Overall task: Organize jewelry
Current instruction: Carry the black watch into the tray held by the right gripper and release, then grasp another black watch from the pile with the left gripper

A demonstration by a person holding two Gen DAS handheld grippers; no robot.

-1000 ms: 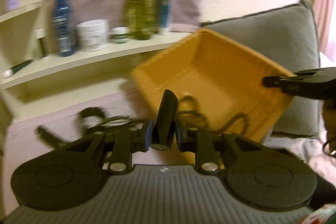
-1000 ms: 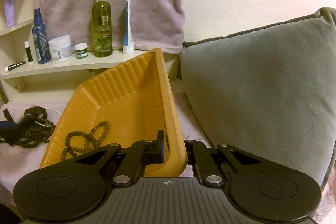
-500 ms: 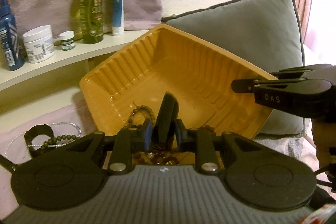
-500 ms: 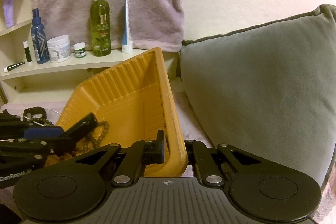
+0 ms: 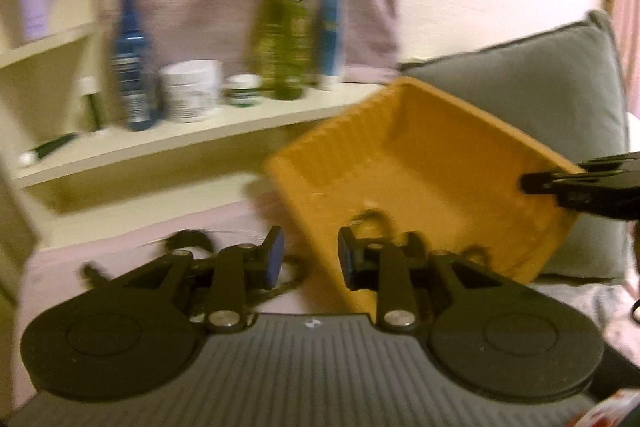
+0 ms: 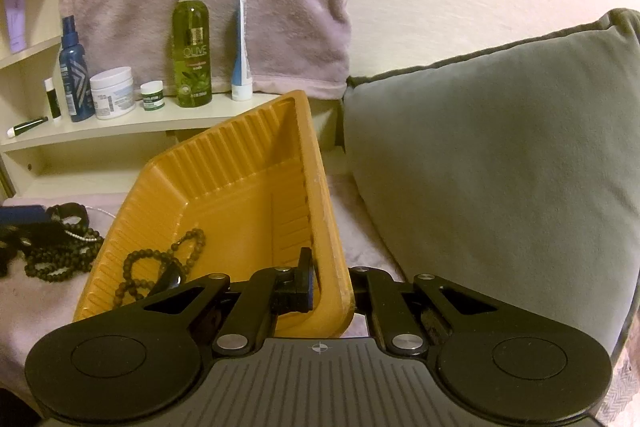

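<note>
1. Jewelry: a dark bead strand (image 6: 160, 263) lies in the tilted orange tray (image 6: 224, 187); more beads (image 6: 60, 259) sit in a heap on the pink bedcover (image 6: 24, 307) beside it.
2. The right claw (image 6: 332, 287) is clamped on the tray's rim, holding it tipped.
3. The left claw (image 5: 308, 261) hangs with its jaws apart and empty, near the tray's edge; this view is blurred.
4. The beads look light, limp and prone to tangle; pinching a bunched section should lift a strand whole.
</note>
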